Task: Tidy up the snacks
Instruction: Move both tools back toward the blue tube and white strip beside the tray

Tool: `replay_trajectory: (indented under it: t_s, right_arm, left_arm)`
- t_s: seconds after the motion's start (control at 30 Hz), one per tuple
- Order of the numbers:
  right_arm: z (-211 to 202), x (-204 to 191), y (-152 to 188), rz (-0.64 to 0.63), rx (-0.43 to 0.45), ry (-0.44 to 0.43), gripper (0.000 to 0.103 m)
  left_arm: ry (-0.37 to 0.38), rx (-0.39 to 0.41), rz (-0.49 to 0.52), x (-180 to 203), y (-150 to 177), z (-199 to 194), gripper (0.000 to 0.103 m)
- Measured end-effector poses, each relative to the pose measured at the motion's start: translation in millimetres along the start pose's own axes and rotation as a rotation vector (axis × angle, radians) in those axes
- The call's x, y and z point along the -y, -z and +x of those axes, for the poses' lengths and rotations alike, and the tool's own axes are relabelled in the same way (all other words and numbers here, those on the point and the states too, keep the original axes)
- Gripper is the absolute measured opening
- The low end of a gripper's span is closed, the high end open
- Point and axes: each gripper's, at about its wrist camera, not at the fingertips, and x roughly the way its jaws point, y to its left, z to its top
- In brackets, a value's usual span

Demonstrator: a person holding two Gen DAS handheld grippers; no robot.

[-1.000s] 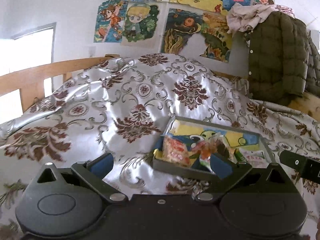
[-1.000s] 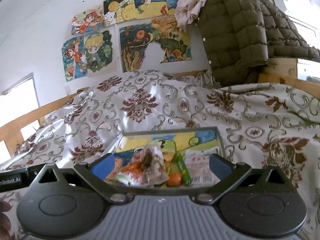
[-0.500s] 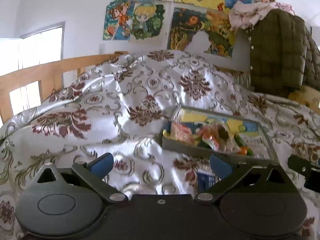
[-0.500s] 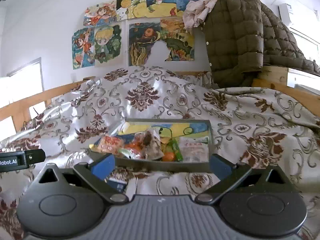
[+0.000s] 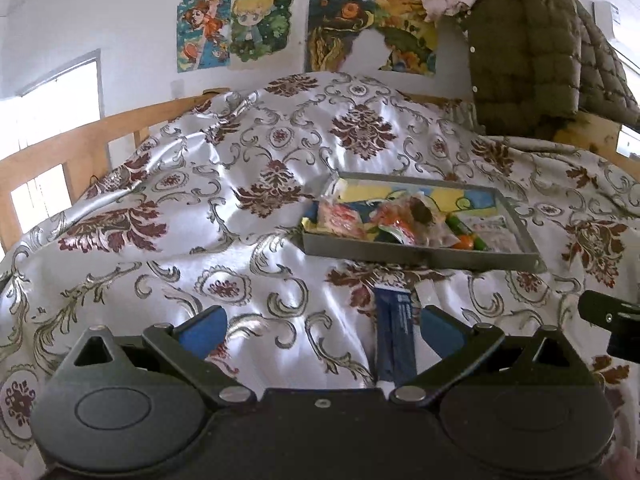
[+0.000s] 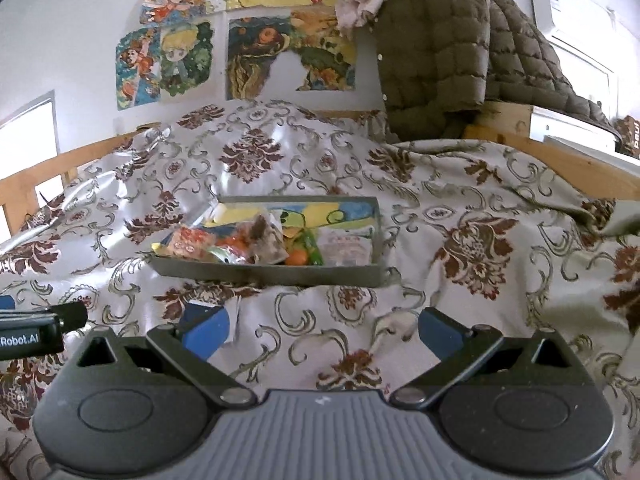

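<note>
A shallow grey tray lies on the patterned bedspread, holding several snack packets, an orange sweet and a green stick; it also shows in the right wrist view. A dark blue snack packet lies on the bedspread in front of the tray, beside my left gripper's right finger. My left gripper is open and empty, pulled back from the tray. My right gripper is open and empty, also short of the tray; the blue and white packet peeks out by its left finger.
The silver and maroon bedspread covers the whole bed. A wooden bed rail runs along the left. An olive quilted jacket hangs at the back right. Posters cover the wall. The right gripper's tip shows at right.
Both grippers have drawn back from the tray, which now looks farther away. The dark blue packet on the bedspread has come into view in front of the tray.
</note>
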Motion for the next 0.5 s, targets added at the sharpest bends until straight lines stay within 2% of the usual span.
replay_trajectory:
  t_s: [0.5]
  right_arm:
    - [8.9, -3.5, 5.8, -0.009, -0.075, 0.003, 0.103]
  left_arm:
    - [-0.023, -0.079, 0.043, 10.4, 6.6, 8.9, 0.102]
